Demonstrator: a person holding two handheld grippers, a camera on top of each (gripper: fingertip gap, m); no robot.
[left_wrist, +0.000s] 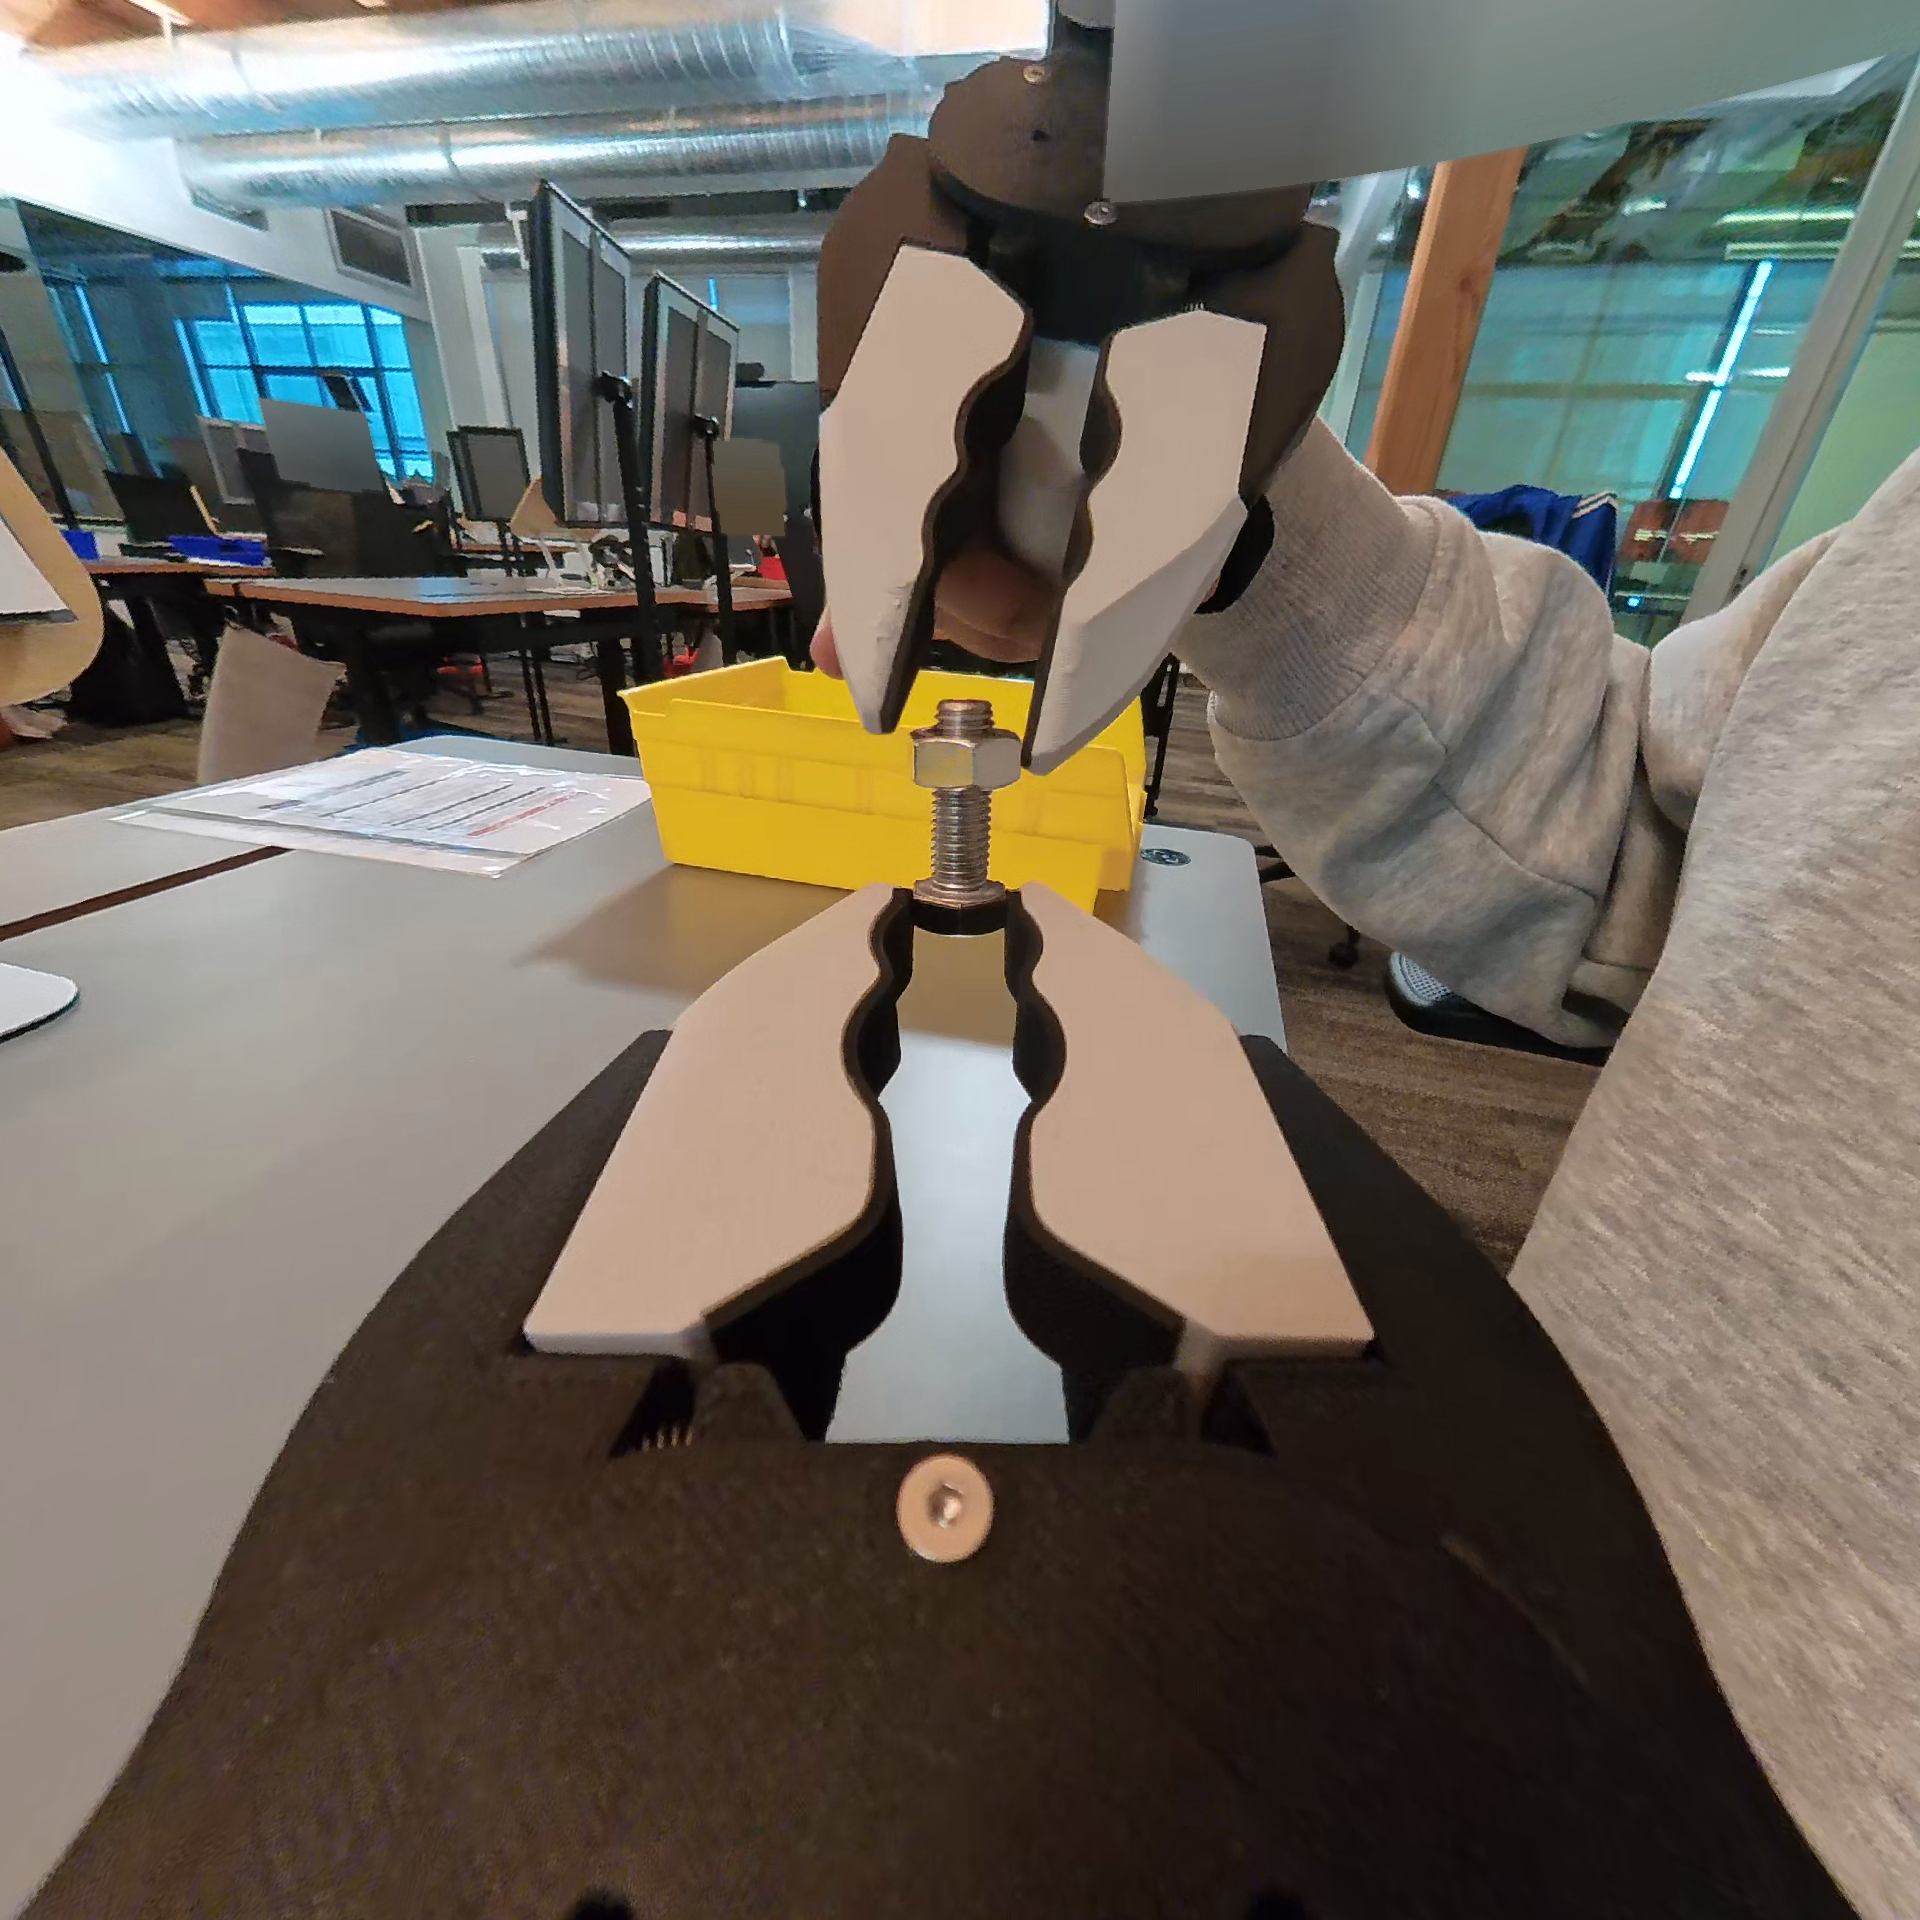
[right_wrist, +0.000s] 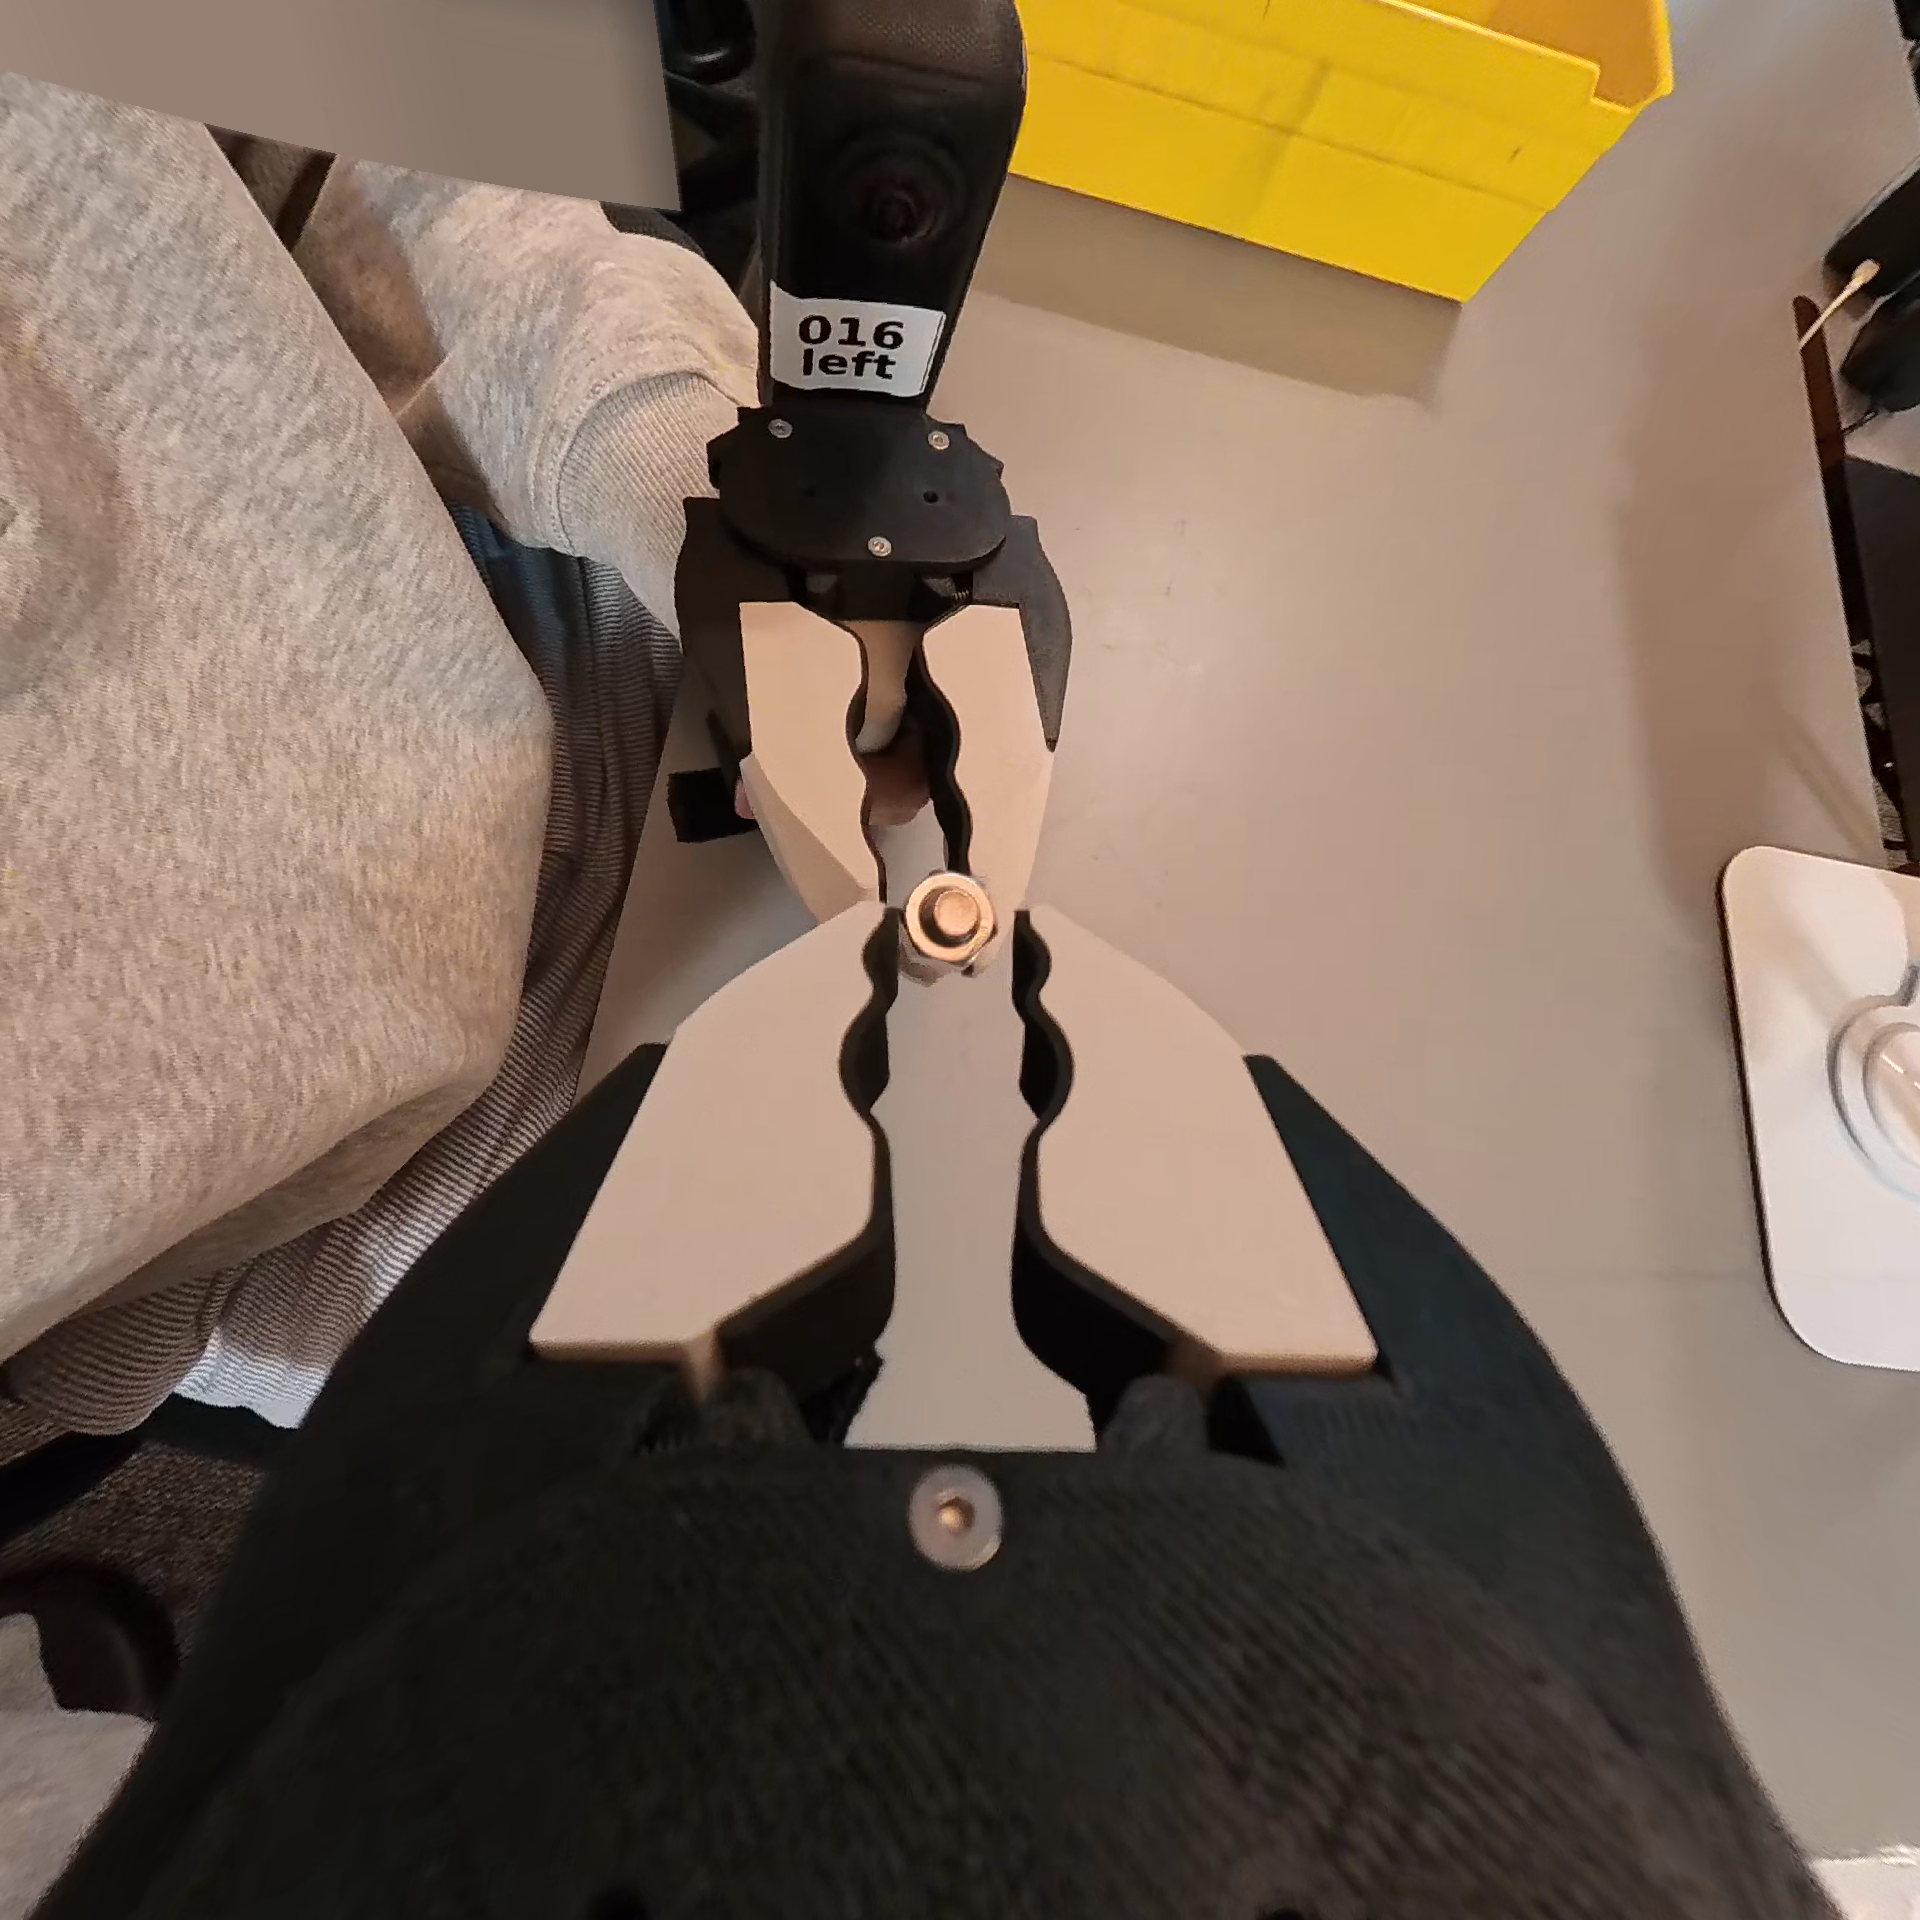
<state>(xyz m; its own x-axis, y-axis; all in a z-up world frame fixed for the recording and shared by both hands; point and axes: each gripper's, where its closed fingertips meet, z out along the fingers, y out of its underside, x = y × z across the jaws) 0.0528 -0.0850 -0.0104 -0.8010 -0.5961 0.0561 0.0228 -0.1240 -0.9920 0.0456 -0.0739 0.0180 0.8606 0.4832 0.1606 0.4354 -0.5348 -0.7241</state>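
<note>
Left hand-held gripper (left_wrist: 957, 902) is clamping the stiff, heavy-looking steel bolt (left_wrist: 954, 831) by its head, right hand-held gripper (left_wrist: 954, 743) apart, straddling its nut (left_wrist: 964, 756), before the yellow bin (left_wrist: 790, 769).

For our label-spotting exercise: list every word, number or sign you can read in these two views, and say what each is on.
White sticker on the left hand-held gripper: short dark print, legible, but I do not copy out writing.
Laminated sheet on the grey table: lines of print, too small to read.
</note>
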